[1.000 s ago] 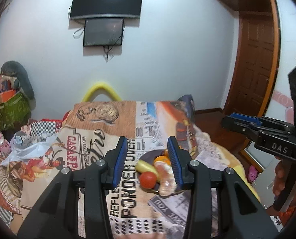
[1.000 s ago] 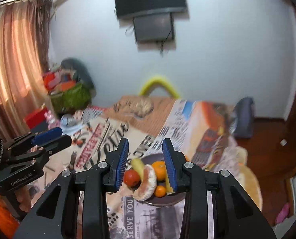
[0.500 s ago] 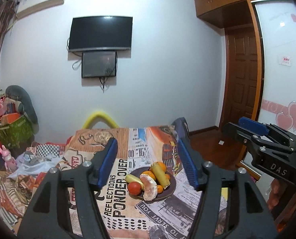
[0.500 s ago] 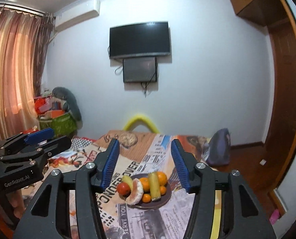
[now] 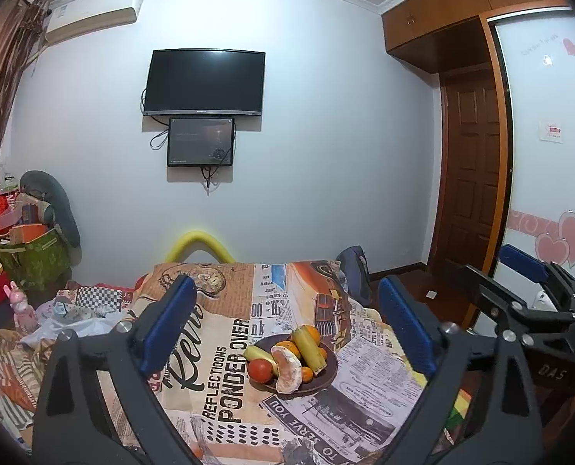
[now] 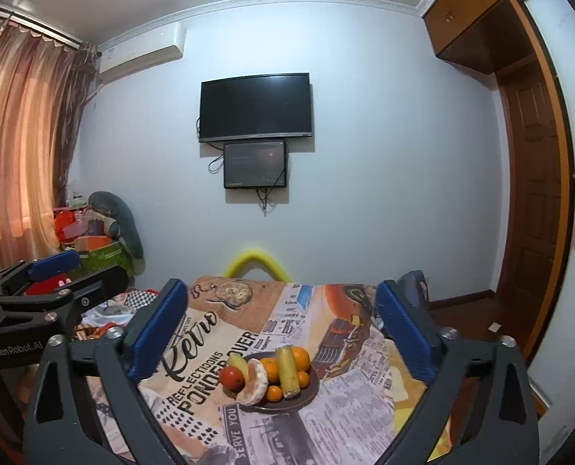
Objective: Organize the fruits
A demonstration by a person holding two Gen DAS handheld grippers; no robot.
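A dark plate [image 5: 328, 376] [image 6: 309, 395] stands on the newspaper-print tablecloth [image 5: 225, 352]. It holds a red fruit [image 5: 259, 370] [image 6: 232, 376], a peeled citrus [image 5: 287, 370] [image 6: 254, 385], a long yellow-green fruit [image 5: 307, 348] [image 6: 287, 370], a banana [image 5: 257, 353] and oranges [image 6: 301, 356]. My left gripper [image 5: 284, 290] hovers back from the plate, its jaws opening wide, with nothing between the pads. My right gripper [image 6: 279, 290] hangs beside it, jaws also opening and empty. Each gripper shows at the edge of the other's view.
A yellow chair back [image 5: 199, 242] rises behind the table's far edge. Bags and boxes [image 5: 28, 248] pile up at the left by the curtain, and a pink toy [image 5: 23, 310] stands near them. A backpack [image 5: 353, 271] sits at the table's right, and a wooden door [image 5: 473, 178] beyond.
Both grippers have drawn back and up from the plate, and both pairs of jaws have spread from narrow to wide. The fruit now looks smaller and lower in both views.
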